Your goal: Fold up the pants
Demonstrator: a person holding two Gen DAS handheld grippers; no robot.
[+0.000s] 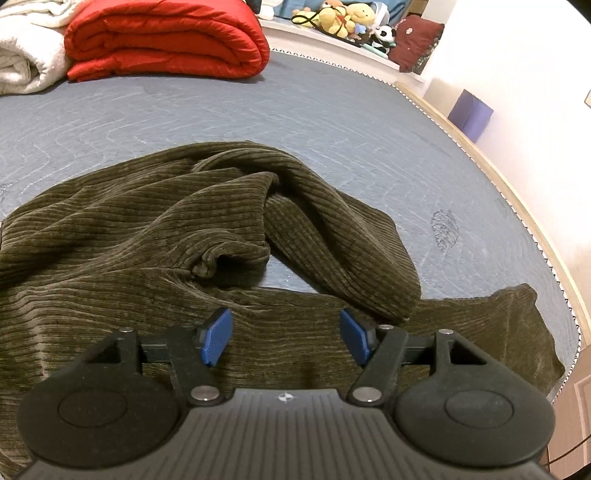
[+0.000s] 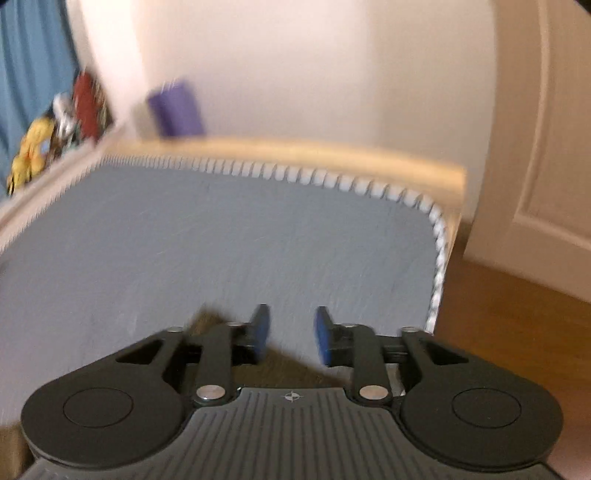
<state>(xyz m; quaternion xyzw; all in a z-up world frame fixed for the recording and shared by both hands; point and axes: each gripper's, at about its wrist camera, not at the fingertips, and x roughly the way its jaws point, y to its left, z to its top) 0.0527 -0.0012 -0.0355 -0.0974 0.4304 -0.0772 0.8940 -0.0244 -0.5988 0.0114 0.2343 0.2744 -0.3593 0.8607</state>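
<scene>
The pants (image 1: 155,236), olive corduroy, lie rumpled on the grey-blue mattress (image 1: 332,122), filling the left wrist view from 9 o'clock through the centre; one leg is thrown back over the rest in a loose fold, and an end reaches out toward 4 o'clock near the bed edge. The left gripper (image 1: 286,338) hovers over the cloth at 6 o'clock, jaws spread wide with nothing between the blue pads (image 1: 216,341). A red quilt (image 1: 166,40) sits folded at 11 o'clock beside a white blanket (image 1: 26,51); plush toys (image 1: 343,18) crowd the ledge at 1 o'clock. In the blurred right wrist view, the right gripper (image 2: 291,334) is released, jaws apart and empty, above bare mattress; a scrap of pants shows just under it at 7 o'clock; a purple box (image 2: 175,107) stands at 11 o'clock.
</scene>
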